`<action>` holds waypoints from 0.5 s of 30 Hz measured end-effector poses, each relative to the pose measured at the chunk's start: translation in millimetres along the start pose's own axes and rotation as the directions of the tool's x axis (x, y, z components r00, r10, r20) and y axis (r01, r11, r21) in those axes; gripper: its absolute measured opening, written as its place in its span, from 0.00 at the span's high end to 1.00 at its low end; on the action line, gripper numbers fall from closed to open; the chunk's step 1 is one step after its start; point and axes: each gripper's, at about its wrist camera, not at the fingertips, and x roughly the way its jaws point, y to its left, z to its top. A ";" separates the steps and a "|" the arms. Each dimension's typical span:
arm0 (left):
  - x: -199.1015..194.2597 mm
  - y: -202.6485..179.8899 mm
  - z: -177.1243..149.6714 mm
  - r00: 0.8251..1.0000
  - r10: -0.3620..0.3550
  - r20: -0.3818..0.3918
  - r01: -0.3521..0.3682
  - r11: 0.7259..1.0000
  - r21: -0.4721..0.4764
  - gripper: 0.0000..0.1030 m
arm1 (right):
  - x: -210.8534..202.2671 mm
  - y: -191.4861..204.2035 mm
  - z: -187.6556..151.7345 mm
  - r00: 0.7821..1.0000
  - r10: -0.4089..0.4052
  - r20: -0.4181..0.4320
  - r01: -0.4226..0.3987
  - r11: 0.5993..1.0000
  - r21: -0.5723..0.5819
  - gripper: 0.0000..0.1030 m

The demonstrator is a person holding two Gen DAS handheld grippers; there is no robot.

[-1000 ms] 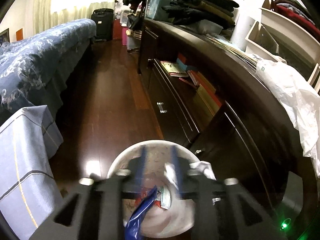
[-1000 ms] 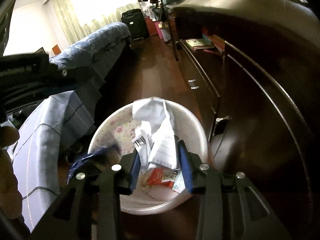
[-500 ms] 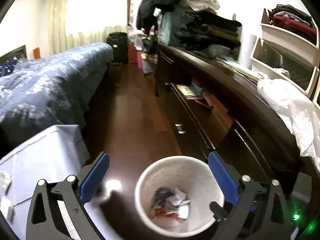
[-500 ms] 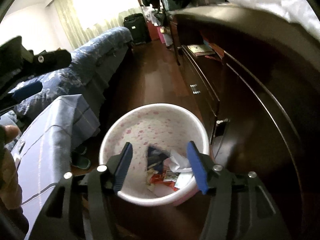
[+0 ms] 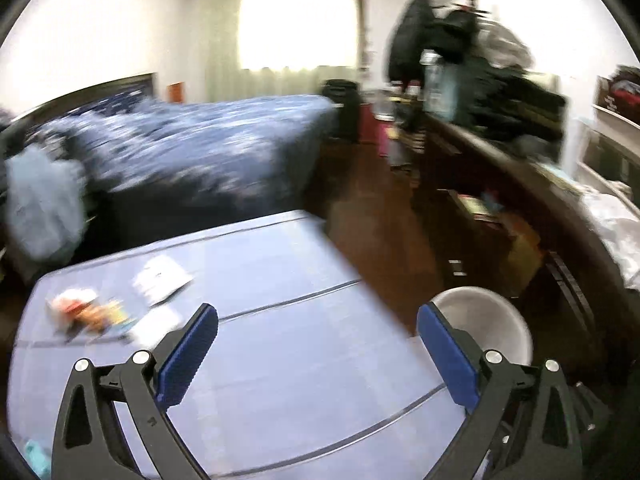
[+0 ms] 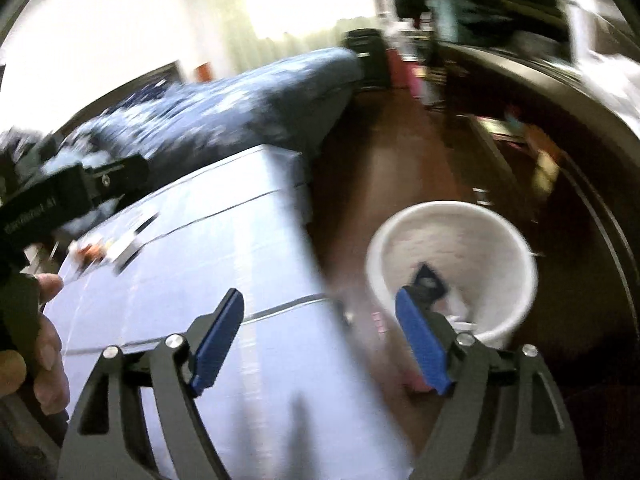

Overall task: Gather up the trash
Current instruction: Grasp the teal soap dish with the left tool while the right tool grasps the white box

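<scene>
Your left gripper (image 5: 318,354) has its jaws spread as wide as they go, with nothing between them, just the blue-grey cloth of the tabletop (image 5: 280,344) underneath. The leftover trash sits well ahead and off to the left of those jaws, near the tabletop's far left corner: a blurry red and orange wrapper (image 5: 86,310) and a white paper slip (image 5: 162,278) just beside it, a bit farther back. Both are too smeared to read any print on them.

Your right gripper (image 6: 318,340) has its jaws opening too, and they're empty. They straddle the tabletop's right edge, with the left jaw over the cloth and the right jaw over the rim of the white waste bin (image 6: 516,248). That bin stands on the dark wood floor (image 6: 384,152) just off the tabletop's right edge, beside the dark cabinet (image 6: 592,184). There's already stuff in it: a dark blue wrapper (image 6: 430,278) and some white scraps, close in front of the right jaw.

From the right wrist view, your hand (image 6: 42,344) shows at the left edge, wrapped around the other gripper's handle.
</scene>
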 end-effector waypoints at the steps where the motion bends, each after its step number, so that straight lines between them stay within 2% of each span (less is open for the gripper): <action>1: -3.9 11.3 -4.7 1.000 0.027 -0.003 -0.027 1.000 -0.010 0.04 | 1.7 16.5 -1.4 1.000 0.023 -0.009 -0.023 0.999 -0.033 0.22; 5: -29.3 72.1 -29.7 0.987 0.161 -0.010 -0.161 0.984 -0.082 0.04 | 4.5 69.6 -5.1 0.995 0.090 -0.039 -0.094 0.987 -0.132 0.22; 8: -51.2 114.7 -53.1 0.965 0.261 -0.021 -0.262 0.956 -0.132 0.04 | 4.9 108.8 -8.2 0.988 0.142 -0.061 -0.152 0.968 -0.202 0.22; 11: -71.9 153.3 -77.2 0.925 0.378 -0.044 -0.379 0.904 -0.199 0.04 | 3.9 145.5 -13.7 0.980 0.180 -0.079 -0.195 0.942 -0.273 0.21; 12: -78.0 168.7 -86.5 0.909 0.411 -0.066 -0.415 0.879 -0.236 0.04 | 4.1 157.5 -15.9 0.977 0.195 -0.088 -0.212 0.932 -0.293 0.21; 15: -85.7 202.4 -106.8 0.887 0.447 -0.119 -0.460 0.829 -0.318 0.04 | 6.4 184.8 -22.5 0.968 0.223 -0.112 -0.248 0.911 -0.330 0.21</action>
